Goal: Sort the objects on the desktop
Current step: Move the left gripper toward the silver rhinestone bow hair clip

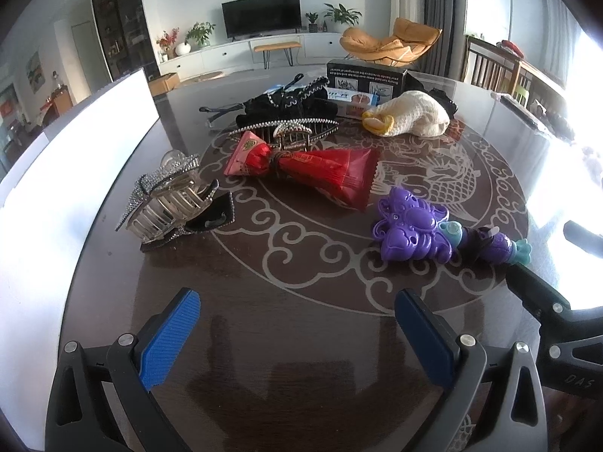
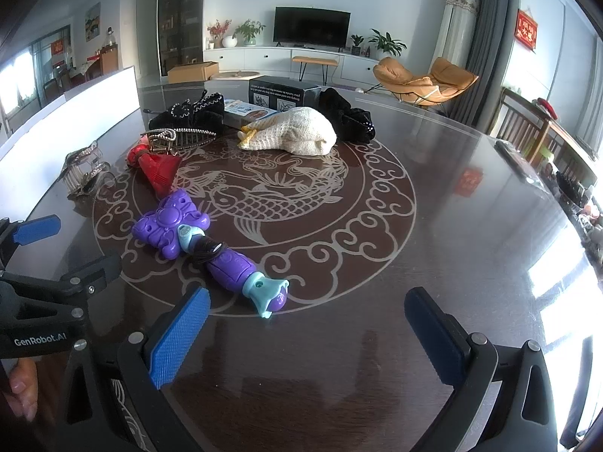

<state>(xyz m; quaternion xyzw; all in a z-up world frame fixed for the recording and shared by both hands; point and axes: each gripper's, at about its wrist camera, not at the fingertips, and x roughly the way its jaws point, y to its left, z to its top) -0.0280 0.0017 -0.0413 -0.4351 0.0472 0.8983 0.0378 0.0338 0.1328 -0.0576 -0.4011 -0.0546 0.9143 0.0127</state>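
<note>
Left wrist view: left gripper point(image 1: 297, 333) low over bare table point(image 1: 286, 395), blue fingers spread wide, nothing between. Rhinestone hair claw point(image 1: 171, 201) ahead-left, near white bin wall point(image 1: 75, 173); red wrapped packet point(image 1: 305, 171) centre; pearl claw clip point(image 1: 290, 132) behind it, against black beaded fabric point(image 1: 290, 103). Purple toy wand point(image 1: 418, 224) ahead-right.

Right wrist view: right gripper point(image 2: 309, 333) likewise spread, empty. Purple toy wand point(image 2: 211, 245) lying diagonal, teal butt end just ahead of left finger. Cream knitted duck point(image 2: 297, 133) and black box point(image 2: 282, 94) further back, touching.

Judgement: sorting not yet begun or between picks; all items loose on table. Likely next: right gripper forward-left, straddling wand handle across its narrow axis, then closing. Glossy tabletop, rounded plastic, so slip possible.
</note>
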